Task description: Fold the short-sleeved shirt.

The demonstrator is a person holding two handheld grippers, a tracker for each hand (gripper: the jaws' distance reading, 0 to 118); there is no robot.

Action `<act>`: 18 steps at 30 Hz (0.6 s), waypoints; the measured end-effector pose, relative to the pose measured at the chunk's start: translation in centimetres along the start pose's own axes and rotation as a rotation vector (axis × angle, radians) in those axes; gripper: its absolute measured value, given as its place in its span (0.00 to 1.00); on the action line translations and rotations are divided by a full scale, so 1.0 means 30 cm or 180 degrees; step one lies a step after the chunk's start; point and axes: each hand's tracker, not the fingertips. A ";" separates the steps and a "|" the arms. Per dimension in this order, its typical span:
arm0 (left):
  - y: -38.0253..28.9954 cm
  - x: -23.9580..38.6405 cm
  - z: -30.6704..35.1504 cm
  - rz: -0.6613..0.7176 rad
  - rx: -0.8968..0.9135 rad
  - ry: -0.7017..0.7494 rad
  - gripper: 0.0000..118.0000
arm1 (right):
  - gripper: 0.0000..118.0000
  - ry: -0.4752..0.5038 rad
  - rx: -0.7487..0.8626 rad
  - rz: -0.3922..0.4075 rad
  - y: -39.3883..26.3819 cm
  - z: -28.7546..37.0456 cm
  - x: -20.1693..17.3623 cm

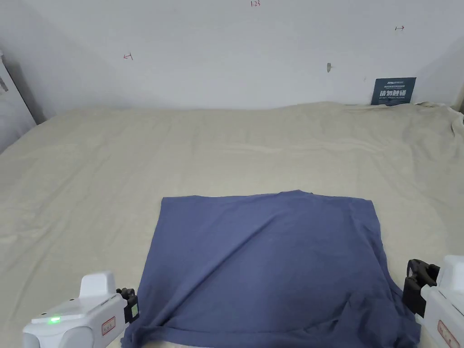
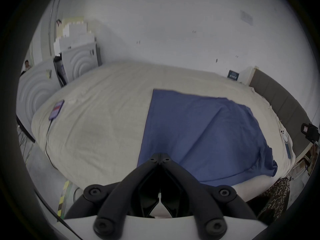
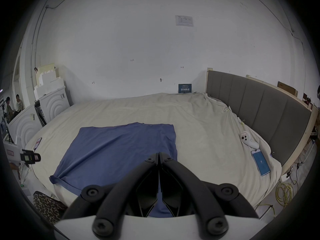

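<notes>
Shirt (image 1: 267,263), blue and short-sleeved, lies flat on the beige bed sheet (image 1: 90,181) near the bed's front edge, its far edge straight and its near hem running along the mattress edge, partly cut off by the bottom of the head view. A long diagonal crease crosses the cloth, and the near left corner (image 3: 54,178) is bunched into a small roll. Broad bare sheet stretches beyond the shirt to the white wall (image 1: 226,54) and out to either side. The left gripper (image 1: 131,306) sits just beside the shirt's near left corner; in the left gripper view its jaws meet at the tips (image 2: 160,159) over the shirt's left edge, and whether any cloth is pinched between them cannot be made out. The right gripper (image 1: 419,283) is beside the near right corner, its jaws likewise closed tip to tip (image 3: 158,155) above the shirt's right edge, with a grip on fabric not discernible. Toward the padded headboard (image 3: 259,108) on the right lie a white controller (image 3: 248,139) and a phone (image 3: 260,162); another phone (image 2: 56,109) with a cable rests on the far left of the sheet. The sleeves are hard to distinguish.
</notes>
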 end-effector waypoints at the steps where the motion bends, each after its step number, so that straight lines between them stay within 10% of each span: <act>1: -0.003 -0.009 -0.020 -0.0013 -0.0151 -0.0028 0.08 | 0.00 -0.0003 -0.0010 -0.0004 -0.004 -0.001 0.002; 5: -0.043 -0.041 -0.100 0.0064 -0.0504 0.0092 0.67 | 0.00 -0.0015 -0.0064 -0.0020 -0.023 -0.008 0.016; 7: -0.060 -0.049 -0.132 0.0044 -0.0568 0.0151 0.79 | 0.00 -0.0021 -0.0090 -0.0046 -0.032 -0.007 0.015; 14: -0.144 -0.061 -0.252 -0.0059 -0.0971 0.0370 0.74 | 0.00 -0.0024 -0.0226 -0.0097 -0.056 -0.020 0.023; 18: -0.165 -0.042 -0.269 -0.0164 -0.0943 0.0339 0.22 | 0.00 -0.0030 -0.0280 -0.0108 -0.070 -0.029 0.037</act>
